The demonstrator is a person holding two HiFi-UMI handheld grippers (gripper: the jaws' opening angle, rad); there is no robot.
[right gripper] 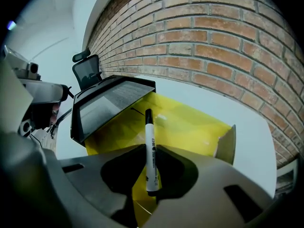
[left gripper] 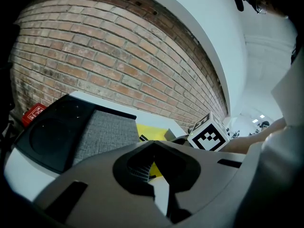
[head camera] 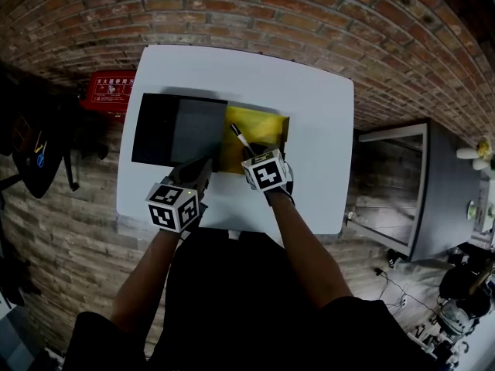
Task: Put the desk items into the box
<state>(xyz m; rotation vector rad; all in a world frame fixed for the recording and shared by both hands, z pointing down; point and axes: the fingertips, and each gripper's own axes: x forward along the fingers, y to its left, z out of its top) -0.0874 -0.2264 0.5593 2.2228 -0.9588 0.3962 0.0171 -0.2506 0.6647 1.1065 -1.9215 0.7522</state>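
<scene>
A white marker with a black cap [head camera: 240, 139] [right gripper: 148, 127] stands between the jaws of my right gripper [head camera: 251, 154] [right gripper: 151, 151], which is shut on it, cap pointing away. It hangs over the open yellow box [head camera: 263, 130] [right gripper: 190, 122] on the white table [head camera: 309, 107]. To the left of the box lies a black lid with a grey lining [head camera: 178, 130] [left gripper: 71, 132] [right gripper: 107, 101]. My left gripper [head camera: 203, 165] [left gripper: 153, 143] hovers at the lid's near edge, jaws closed together with nothing between them.
On the brick floor to the left of the table sits a red case [head camera: 108, 90] [left gripper: 34, 113]. A grey cabinet [head camera: 418, 184] stands to the right. A black office chair [right gripper: 85, 70] shows beyond the lid in the right gripper view.
</scene>
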